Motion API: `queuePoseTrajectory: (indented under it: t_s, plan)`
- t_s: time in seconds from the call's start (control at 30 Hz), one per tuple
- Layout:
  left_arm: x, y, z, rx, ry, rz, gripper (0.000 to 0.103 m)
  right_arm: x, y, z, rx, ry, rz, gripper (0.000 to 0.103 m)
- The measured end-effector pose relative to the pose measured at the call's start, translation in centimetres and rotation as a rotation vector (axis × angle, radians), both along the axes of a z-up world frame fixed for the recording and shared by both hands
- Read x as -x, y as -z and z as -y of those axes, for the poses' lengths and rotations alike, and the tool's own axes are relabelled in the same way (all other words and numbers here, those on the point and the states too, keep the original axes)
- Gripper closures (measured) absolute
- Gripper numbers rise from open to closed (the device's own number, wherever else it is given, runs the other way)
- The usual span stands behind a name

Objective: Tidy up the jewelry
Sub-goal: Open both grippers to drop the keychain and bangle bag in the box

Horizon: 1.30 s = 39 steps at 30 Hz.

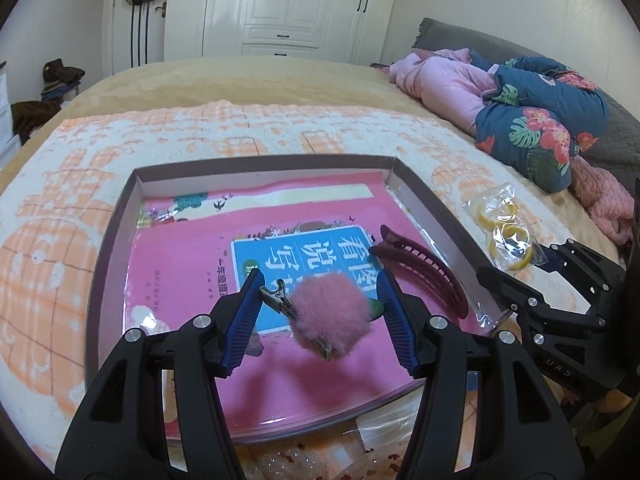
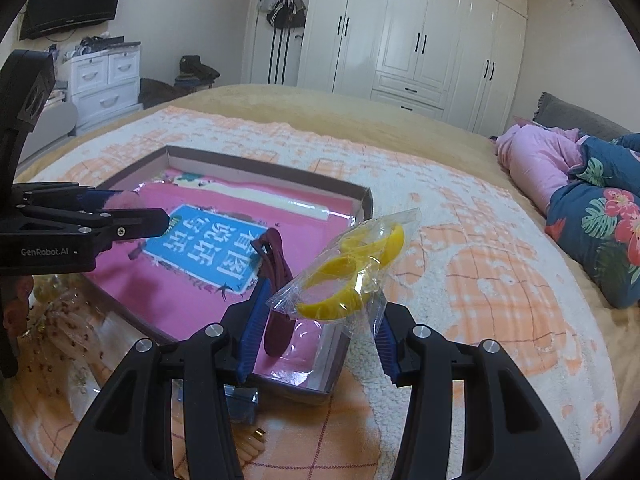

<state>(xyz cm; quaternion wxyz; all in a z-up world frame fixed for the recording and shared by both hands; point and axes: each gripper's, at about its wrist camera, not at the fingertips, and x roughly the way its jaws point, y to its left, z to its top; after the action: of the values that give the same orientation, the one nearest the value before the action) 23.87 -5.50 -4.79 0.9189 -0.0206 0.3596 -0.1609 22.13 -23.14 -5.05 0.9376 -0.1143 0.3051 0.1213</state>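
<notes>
My left gripper is shut on a pink pompom hair clip; the clip's metal jaw rests against the left pad. It hangs just above a pink book that lies in a shallow cardboard box. A maroon hair claw lies in the box's right side, also visible from the right wrist. My right gripper is shut on a clear bag of yellow rings, held over the box's near right corner. The left wrist view shows the same bag.
The box sits on an orange-and-white blanket spread over a bed. Pink and floral quilts are heaped at the right. A small blue item and a gold ring lie near the box's front. A speckled clear bag lies at the left.
</notes>
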Motion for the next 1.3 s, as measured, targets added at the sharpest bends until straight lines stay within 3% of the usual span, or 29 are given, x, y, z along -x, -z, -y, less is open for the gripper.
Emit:
queuePoseTrajectory:
  t_s: [0.3,0.6,1.0,1.13,1.3]
  plan:
    - [0.0,0.3,-0.4,-0.003,-0.016,-0.015,0.053,0.3,0.6,-0.8,0.035,-0.02,-0.008,0.055]
    - [0.5,-0.4,-1.1,0.017,-0.03,0.002,0.048,2.3,-0.6,0.1,-0.027,0.006,0.038,0.034]
    - [3.6,-3.1,-2.4,0.072,-0.084,0.085,0.026,7.0,-4.3,0.9,-0.125,0.024,0.193,0.012]
    - [5.0,-4.0,-3.3,0.092,-0.103,0.116,0.014,7.7,-4.7,1.4,-0.146,0.036,0.199,0.011]
    - [6.4,-4.8,-4.3,0.101,-0.129,0.144,0.012,8.7,-5.2,2.1,-0.168,0.052,0.21,0.011]
